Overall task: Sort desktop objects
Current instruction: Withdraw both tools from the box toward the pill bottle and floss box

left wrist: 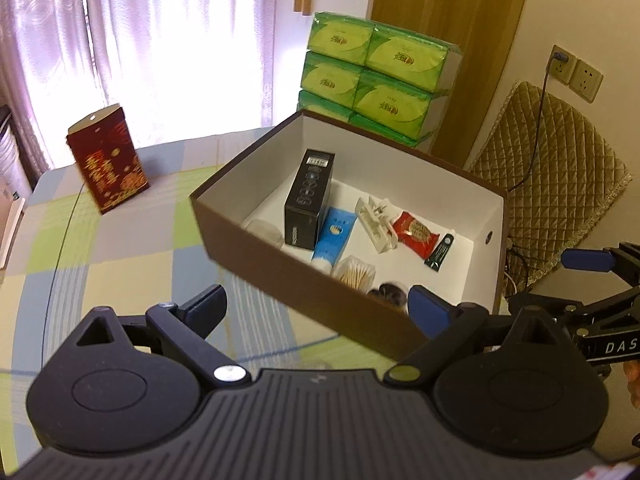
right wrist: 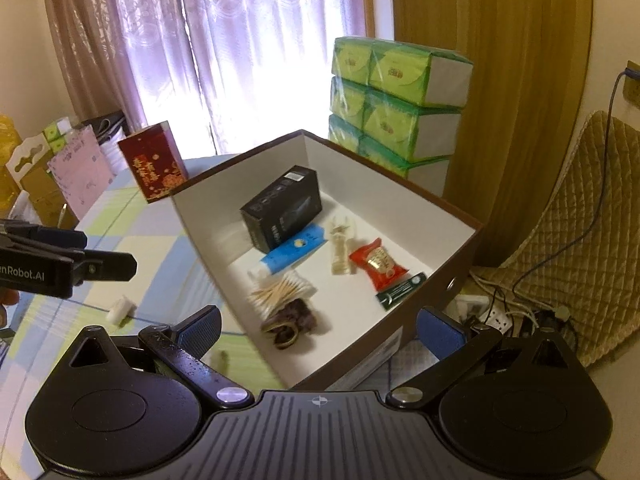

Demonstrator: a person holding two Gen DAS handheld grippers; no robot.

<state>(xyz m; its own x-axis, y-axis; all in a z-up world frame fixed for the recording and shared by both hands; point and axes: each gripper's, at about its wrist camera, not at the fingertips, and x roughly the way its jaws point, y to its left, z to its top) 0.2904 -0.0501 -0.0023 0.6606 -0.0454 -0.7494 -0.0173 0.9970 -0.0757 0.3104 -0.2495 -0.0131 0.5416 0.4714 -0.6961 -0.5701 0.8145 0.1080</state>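
Left wrist: dark item (left wrist: 390, 294) half-hidden.

Your right gripper (right wrist: 318, 330) has its blue-padded jaws spread wide and empty, framing the near corner of the brown cardboard box with white lining (right wrist: 448, 240). Inside it, the black rectangular carton (right wrist: 282, 208) sits toward 11 o'clock, the blue-and-white tube (right wrist: 290, 254) just below it, touching or nearly so. The bundle of wooden cotton swabs (right wrist: 282, 294) lies at 8 o'clock, the red foil snack packet (right wrist: 378, 264) at 3 o'clock. At your 9 o'clock the left gripper (right wrist: 104, 254) hovers over the checked tablecloth (right wrist: 120, 240), above a small white block (right wrist: 119, 311). A red gold-printed carton (right wrist: 154, 162) stands at 10 o'clock outside the box.
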